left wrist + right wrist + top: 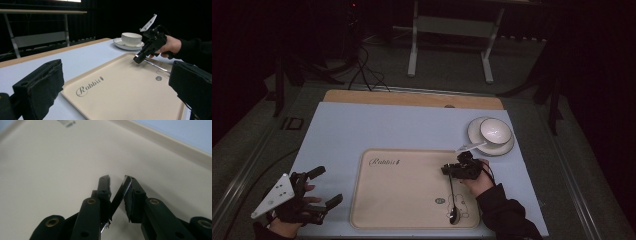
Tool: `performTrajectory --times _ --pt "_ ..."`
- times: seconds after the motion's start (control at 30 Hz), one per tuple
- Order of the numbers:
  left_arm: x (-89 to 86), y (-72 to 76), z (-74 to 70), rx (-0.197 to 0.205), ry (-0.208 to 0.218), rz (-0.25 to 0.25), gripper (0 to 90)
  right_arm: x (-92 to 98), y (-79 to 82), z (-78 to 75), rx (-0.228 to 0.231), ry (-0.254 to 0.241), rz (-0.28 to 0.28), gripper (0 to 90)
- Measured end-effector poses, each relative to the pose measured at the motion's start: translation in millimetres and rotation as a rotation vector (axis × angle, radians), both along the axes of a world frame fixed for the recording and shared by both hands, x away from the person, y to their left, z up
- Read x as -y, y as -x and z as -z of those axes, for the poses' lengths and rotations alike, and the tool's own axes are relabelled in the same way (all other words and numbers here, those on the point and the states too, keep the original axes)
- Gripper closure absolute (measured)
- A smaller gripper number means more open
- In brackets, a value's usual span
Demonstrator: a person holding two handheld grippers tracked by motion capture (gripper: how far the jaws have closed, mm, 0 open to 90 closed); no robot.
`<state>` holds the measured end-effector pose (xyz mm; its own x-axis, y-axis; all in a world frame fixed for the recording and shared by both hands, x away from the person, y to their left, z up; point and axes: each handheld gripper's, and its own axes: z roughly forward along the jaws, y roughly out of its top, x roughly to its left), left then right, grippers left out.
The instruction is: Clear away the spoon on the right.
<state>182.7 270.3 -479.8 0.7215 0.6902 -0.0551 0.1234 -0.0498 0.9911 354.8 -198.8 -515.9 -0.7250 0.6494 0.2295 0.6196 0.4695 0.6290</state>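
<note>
A dark room surrounds the pale blue tabletop (362, 130). Nearest, the left tongs (319, 192) rest wide apart and empty at the corner, apparently kept out of the way. On the beige tray (402, 200) the spoon (452, 212) lies with its bowl toward the person; the right tongs (447, 170) stand narrowly parted around its handle tip, pads seemingly not pressing. Beyond, a bowl (495, 131) sits on a saucer (507, 148), probably the spoon's partner.
</note>
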Motion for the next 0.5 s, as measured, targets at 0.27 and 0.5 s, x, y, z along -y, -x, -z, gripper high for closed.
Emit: performTrajectory --times 0.27,0.5 --pt "0.1 0.2 -0.1 0.0 -0.002 0.001 0.0 8.8 -4.4 4.3 0.027 0.033 0.064 71.8" --pt "0.5 0.3 -0.2 0.0 -0.003 0.001 0.0 19.8 -9.9 6.1 0.022 0.026 0.113 69.4"
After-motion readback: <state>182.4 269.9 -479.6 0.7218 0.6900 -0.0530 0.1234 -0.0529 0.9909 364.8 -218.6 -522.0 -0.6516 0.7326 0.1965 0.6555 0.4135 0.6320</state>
